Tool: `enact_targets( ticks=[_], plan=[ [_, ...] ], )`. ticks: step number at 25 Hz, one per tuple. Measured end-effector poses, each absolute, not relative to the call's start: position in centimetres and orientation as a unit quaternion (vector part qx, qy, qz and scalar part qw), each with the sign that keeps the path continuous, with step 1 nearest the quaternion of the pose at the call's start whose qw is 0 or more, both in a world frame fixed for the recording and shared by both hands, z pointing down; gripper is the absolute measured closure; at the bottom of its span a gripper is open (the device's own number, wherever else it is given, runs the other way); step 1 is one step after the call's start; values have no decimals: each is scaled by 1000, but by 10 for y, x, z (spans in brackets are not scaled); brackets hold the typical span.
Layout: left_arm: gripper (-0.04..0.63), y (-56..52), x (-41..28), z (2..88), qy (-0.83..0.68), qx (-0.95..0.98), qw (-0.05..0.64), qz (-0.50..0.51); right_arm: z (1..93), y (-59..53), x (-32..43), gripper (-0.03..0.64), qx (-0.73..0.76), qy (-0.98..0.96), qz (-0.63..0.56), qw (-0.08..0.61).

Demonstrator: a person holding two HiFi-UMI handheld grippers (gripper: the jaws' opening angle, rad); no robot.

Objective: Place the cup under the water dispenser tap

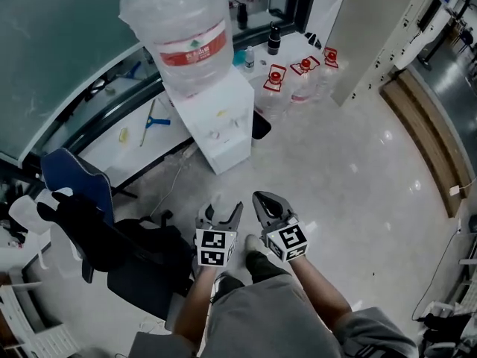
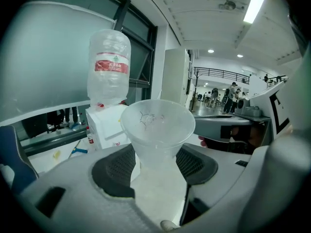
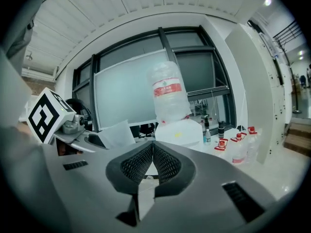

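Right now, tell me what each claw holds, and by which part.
The left claw grips the clear plastic cup by its lower body, rim up. The right claw is shut, holding nothing.

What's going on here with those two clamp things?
A person holds a gripper in each hand. The left gripper is clamped on a clear plastic cup; the right gripper is shut and empty. The water dispenser, with a bottle on top, stands some way ahead, so the cup is not under it yet.
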State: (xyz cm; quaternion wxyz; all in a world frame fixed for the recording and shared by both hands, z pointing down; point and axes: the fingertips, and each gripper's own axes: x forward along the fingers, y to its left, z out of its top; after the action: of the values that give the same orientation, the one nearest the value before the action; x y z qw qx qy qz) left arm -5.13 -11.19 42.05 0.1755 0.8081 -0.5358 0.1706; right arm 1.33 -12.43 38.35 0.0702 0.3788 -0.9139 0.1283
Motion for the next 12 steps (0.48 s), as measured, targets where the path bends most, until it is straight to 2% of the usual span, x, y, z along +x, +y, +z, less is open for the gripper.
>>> enact_targets(
  ticks=[12],
  plan=[
    [331,-179,-81,471,-563,777,208,192,423,-178,-3,606,361,-912,168,95]
  ],
)
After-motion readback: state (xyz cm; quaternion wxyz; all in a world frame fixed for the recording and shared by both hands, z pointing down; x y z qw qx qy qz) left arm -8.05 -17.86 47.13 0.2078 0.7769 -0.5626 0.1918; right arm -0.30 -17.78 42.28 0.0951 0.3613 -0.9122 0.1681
